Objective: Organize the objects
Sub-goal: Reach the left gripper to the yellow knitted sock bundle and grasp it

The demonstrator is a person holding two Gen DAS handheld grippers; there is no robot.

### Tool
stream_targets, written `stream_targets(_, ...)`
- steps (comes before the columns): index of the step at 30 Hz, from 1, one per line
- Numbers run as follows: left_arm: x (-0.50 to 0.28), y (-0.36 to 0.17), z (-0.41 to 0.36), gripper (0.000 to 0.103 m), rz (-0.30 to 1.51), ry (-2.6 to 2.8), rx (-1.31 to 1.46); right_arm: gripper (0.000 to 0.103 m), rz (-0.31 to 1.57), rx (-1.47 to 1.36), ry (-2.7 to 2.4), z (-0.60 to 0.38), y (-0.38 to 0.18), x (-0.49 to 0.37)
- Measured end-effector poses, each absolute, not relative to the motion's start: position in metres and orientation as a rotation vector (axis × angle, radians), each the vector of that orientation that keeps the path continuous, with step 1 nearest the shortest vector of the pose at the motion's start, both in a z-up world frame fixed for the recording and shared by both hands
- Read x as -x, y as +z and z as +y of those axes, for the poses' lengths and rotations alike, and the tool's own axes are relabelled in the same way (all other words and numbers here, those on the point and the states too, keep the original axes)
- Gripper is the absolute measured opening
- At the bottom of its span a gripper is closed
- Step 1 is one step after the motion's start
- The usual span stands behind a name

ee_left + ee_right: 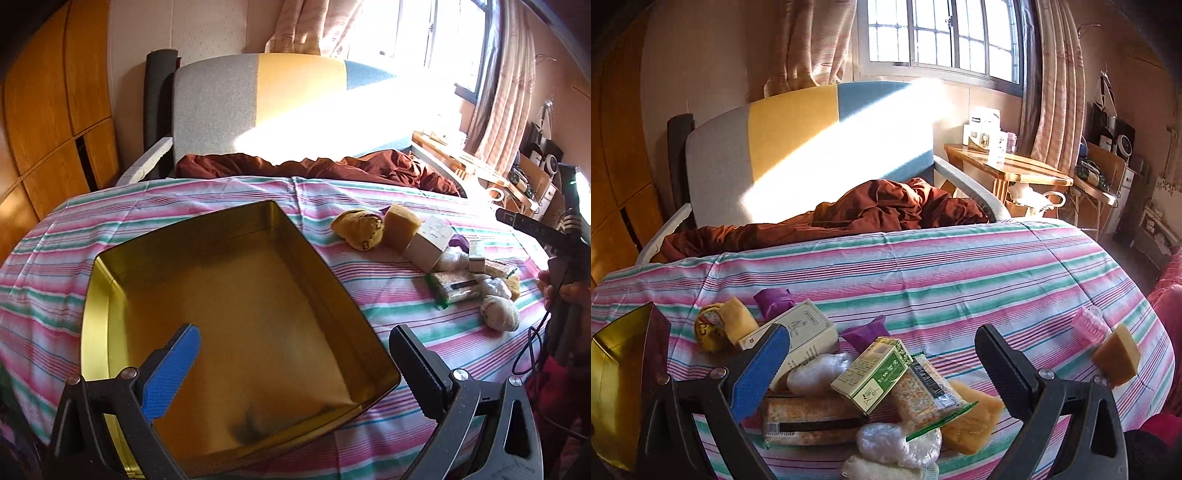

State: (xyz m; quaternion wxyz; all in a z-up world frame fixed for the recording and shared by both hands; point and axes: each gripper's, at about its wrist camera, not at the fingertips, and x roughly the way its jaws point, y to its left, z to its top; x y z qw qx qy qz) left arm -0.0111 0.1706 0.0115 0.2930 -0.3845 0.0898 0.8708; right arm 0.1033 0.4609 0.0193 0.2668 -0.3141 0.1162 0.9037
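An open gold tin (236,295) sits on the striped cloth with nothing inside. My left gripper (295,338) hovers over its near edge, open, and nothing lies between its fingers. To the tin's right is a pile: a yellow soft toy (356,227), a sponge (400,225), a white box (428,243) and cracker packets (454,286). My right gripper (882,343) hangs open just above that pile, over a green box (875,373), the white box (809,332), packets (812,417), plastic-wrapped bundles (897,439) and purple wrappers (774,301). The tin's corner (613,387) shows at the left.
A pink roller (1089,325) and another sponge (1117,354) lie apart at the cloth's right edge. Behind the striped cloth (960,266) are a brown blanket (886,210) and a grey, yellow and blue sofa back (790,122). A wooden side table (1008,166) stands at right.
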Motion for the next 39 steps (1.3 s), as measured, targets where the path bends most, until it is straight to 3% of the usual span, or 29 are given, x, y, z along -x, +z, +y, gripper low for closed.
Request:
stream_targets(4, 0.023, 0.014, 0.206, 0.103, 0.277, 2.257, 1.032, 0.103, 0.477, 0.834, 2.412, 0.482, 0.013, -0.108)
stream_targets(13, 0.069, 0.009, 0.276, 0.103, 0.35, 2.219, 1.063, 0.103, 0.603, 0.835, 2.386, 0.496, 0.008, -0.115)
stream_targets(27, 0.138, -0.038, 0.368, 0.098, 0.497, 2.139, 1.201, 0.103, 0.657, 0.82, 2.396, 0.502, 0.009, -0.117)
stream_targets(35, 0.158, -0.071, 0.394, 0.079, 0.519, 2.085, 1.302, 0.103, 0.692, 0.817, 2.387, 0.507, 0.007, -0.119)
stream_targets(37, 0.16, -0.078, 0.397, 0.062, 0.486, 2.036, 1.331, 0.103, 0.687, 0.824, 2.382, 0.507, 0.007, -0.119)
stream_targets(39, 0.158, -0.077, 0.396, 0.057, 0.467, 2.044, 1.324, 0.103, 0.689, 0.833, 2.378, 0.508, 0.005, -0.117)
